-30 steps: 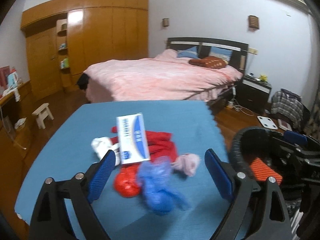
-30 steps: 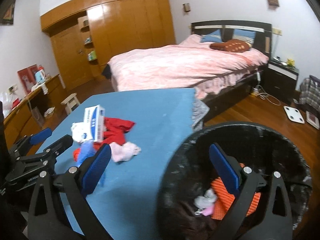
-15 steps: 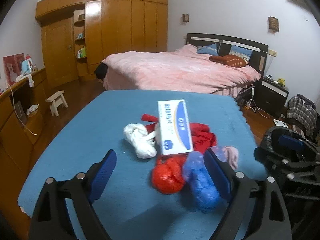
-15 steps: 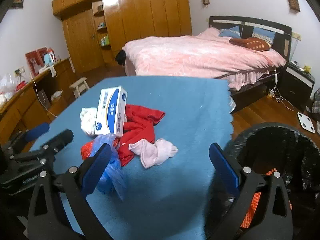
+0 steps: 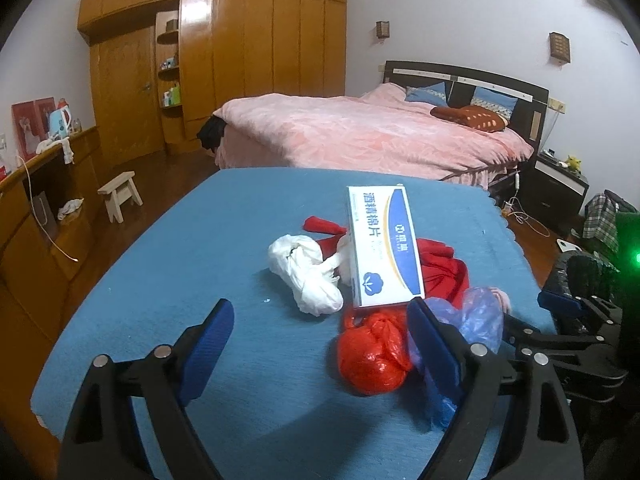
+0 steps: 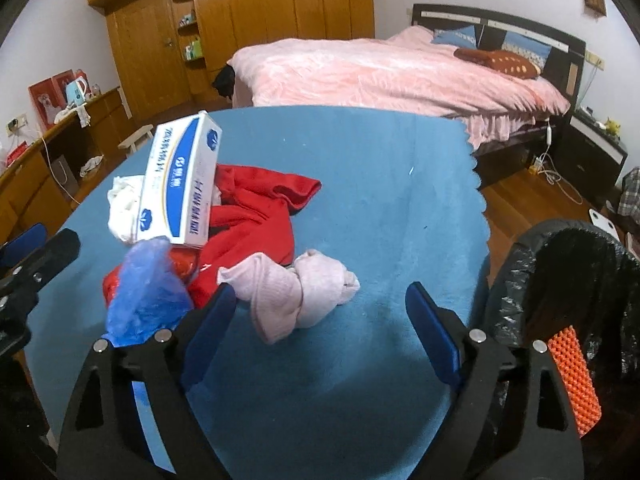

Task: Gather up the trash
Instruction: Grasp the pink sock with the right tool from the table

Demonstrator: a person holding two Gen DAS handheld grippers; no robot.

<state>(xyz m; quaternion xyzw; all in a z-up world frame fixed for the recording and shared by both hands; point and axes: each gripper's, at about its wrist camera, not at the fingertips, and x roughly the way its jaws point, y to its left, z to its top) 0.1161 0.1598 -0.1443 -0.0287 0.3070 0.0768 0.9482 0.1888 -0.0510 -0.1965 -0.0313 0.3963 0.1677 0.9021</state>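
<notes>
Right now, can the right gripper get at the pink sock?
Probably yes: the right gripper is open, the pink sock lies just ahead between its fingers, uncovered, on the blue table.

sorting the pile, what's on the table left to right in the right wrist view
white bag → box → red cloth → pink cloth → bin, off the table's right edge

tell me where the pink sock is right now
The pink sock lies on the blue table, right of the red cloth, just ahead of the open right hand-held gripper in its view.
</notes>
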